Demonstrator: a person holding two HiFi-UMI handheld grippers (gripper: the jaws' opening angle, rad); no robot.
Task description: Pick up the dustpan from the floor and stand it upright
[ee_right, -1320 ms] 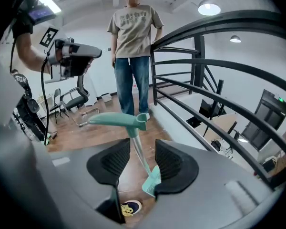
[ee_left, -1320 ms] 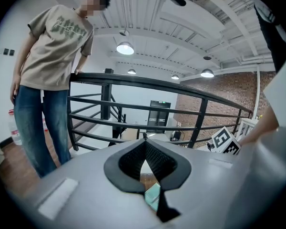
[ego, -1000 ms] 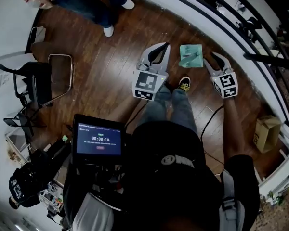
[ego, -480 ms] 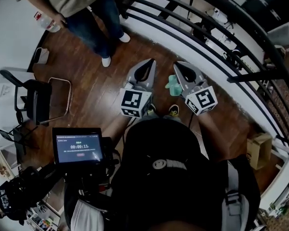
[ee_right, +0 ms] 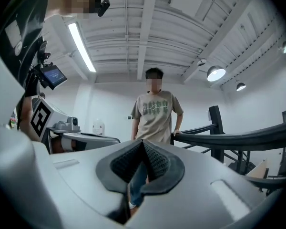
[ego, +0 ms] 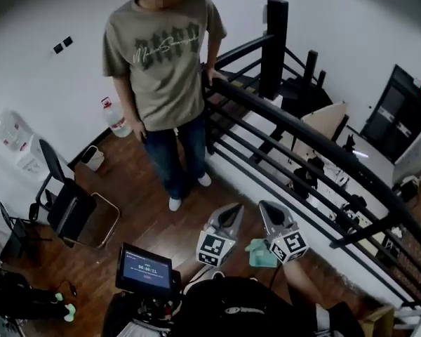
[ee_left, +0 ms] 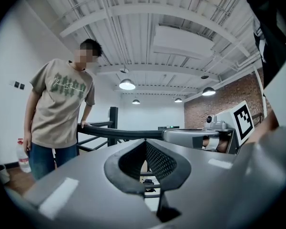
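Observation:
The mint-green dustpan (ego: 257, 253) shows as a small patch on the wooden floor, low in the head view, between my two grippers and partly hidden by the right one. Whether it stands upright I cannot tell. My left gripper (ego: 229, 215) and right gripper (ego: 269, 210) are held side by side well above it, pointing level toward a standing person. Both are shut with nothing between the pads. Only closed, empty jaws show in the left gripper (ee_left: 145, 142) view and the right gripper (ee_right: 143, 143) view.
A person in a beige T-shirt and jeans (ego: 165, 69) stands ahead, one hand on the black railing (ego: 302, 128) that runs along the right. A folding chair (ego: 74, 206), a small white bin (ego: 92, 158) and a water bottle (ego: 116, 121) are at left. A screen (ego: 146, 269) sits near my body.
Both grippers have risen from near the floor and drawn together, away from the dustpan. The head view has swung up from the floor to the person and railing.

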